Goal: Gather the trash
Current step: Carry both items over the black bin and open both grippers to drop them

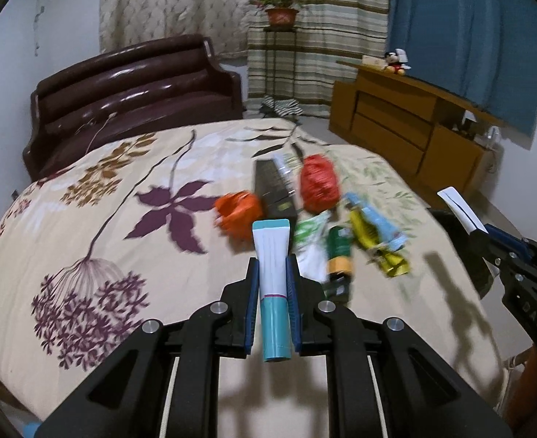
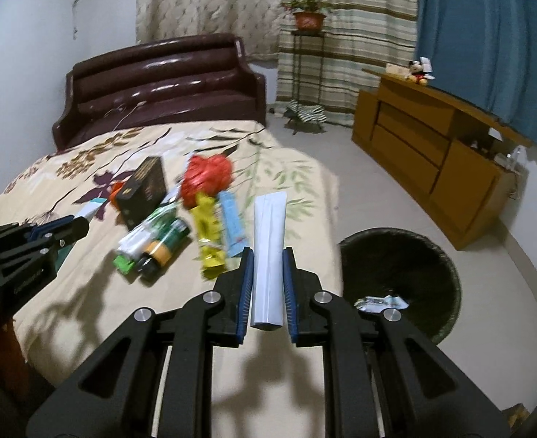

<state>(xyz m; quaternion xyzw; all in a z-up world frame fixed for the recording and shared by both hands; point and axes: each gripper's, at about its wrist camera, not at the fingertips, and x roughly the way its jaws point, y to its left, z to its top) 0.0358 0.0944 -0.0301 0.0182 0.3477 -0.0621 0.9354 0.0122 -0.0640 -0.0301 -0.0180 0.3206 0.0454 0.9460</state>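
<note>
My left gripper (image 1: pixel 273 266) is shut on a white and teal tube (image 1: pixel 272 273), held above the bed. My right gripper (image 2: pixel 267 255) is shut on a white tube (image 2: pixel 268 248), held over the bed's right edge beside a black trash bin (image 2: pixel 414 255). The right gripper also shows in the left wrist view (image 1: pixel 476 233). The left gripper also shows in the right wrist view (image 2: pixel 75 224). On the bed lie a red bag (image 1: pixel 319 182), an orange bag (image 1: pixel 239 211), a black box (image 1: pixel 274 189), a green-orange tube (image 1: pixel 339 255), a yellow wrapper (image 1: pixel 374 244) and a blue tube (image 2: pixel 232 219).
The bed has a floral cover (image 1: pixel 122 219) and a dark headboard (image 1: pixel 133 84). The bin holds a crumpled wrapper (image 2: pixel 380 303). A wooden cabinet (image 2: pixel 433 153) stands at the right wall, with a plant stand (image 2: pixel 307 36) by the curtains.
</note>
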